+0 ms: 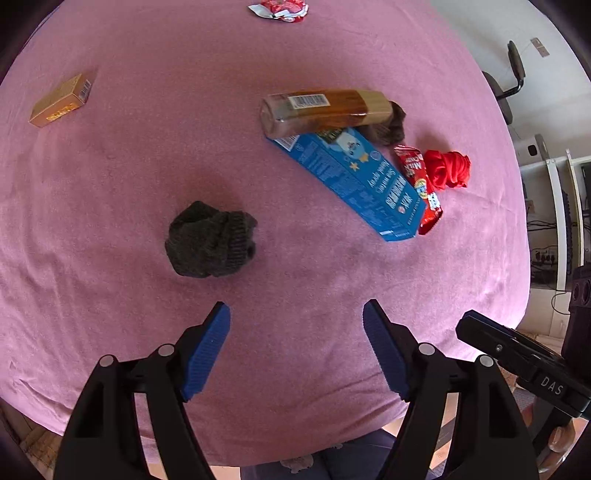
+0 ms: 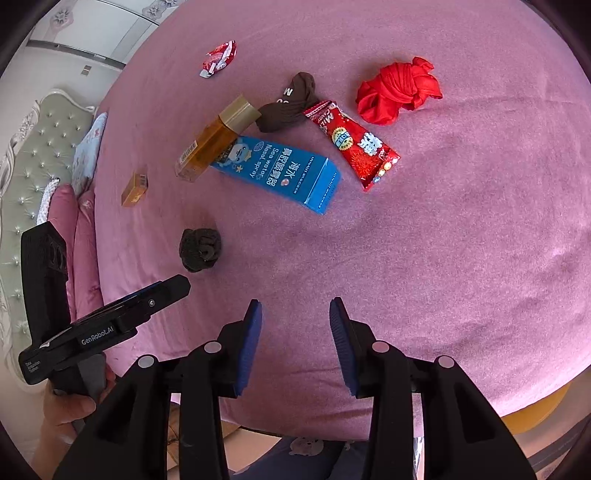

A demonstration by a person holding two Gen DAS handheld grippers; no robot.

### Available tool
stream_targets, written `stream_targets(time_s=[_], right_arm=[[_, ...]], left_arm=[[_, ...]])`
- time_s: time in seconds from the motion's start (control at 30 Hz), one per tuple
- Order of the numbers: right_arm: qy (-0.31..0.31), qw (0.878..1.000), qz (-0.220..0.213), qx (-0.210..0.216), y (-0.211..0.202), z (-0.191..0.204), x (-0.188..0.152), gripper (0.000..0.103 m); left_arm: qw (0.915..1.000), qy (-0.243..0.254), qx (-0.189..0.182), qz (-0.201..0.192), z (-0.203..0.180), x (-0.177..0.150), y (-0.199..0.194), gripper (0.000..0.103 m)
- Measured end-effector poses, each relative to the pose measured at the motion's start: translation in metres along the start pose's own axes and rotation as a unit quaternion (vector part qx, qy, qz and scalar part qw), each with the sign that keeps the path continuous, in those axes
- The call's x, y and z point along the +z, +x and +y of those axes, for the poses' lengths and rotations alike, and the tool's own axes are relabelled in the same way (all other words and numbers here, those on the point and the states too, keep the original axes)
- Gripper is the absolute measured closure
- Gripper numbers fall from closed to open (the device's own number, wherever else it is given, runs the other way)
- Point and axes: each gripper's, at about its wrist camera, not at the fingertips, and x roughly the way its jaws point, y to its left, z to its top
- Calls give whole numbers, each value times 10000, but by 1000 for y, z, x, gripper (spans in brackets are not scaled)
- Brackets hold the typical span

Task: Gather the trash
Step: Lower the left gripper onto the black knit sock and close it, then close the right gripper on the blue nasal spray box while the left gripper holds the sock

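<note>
On the pink cloth lie a blue nasal-spray box [image 1: 351,181] [image 2: 277,170], a red candy wrapper [image 1: 421,188] [image 2: 354,144], an amber bottle [image 1: 325,110] [image 2: 214,140] resting partly on the box, a crumpled red-white wrapper [image 1: 279,9] [image 2: 219,57] far back, and a small gold box [image 1: 61,99] [image 2: 135,188]. My left gripper [image 1: 295,317] is open and empty near the table's front, right of a dark balled sock [image 1: 210,240] [image 2: 201,249]. My right gripper [image 2: 295,314] is open and empty, well short of the blue box.
A red balled cloth [image 1: 448,168] [image 2: 399,90] and a brown sock [image 1: 391,123] [image 2: 291,101] lie beside the trash. The other gripper shows at each view's edge [image 1: 517,354] [image 2: 110,321]. A padded headboard [image 2: 33,155] stands left; shelves [image 1: 557,214] stand right.
</note>
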Motion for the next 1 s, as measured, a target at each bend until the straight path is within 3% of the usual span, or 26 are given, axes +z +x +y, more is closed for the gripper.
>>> stream_targets(time_s=[0.47,0.5,0.6,0.8,1.0], right_arm=[[-385,9983,366,-226,39,12,64,63],[-407,9982,369,-260,42,13,68,60],[-487,9976,381,-313,48,19,80,58],[-926,9936,372,-526,56,41,98,48],[-1419,9859,445,-763,70,60,107,44]], left_arm=[[9972,-387,361,523,48,41,68,25],[9969,-436,363,545,50,43,71,28],[9954,-531,485,633,57,46,81,49],[9952,-696,247,641,65,52,77,61],[9924,-942,-437,659,64,56,64,63]])
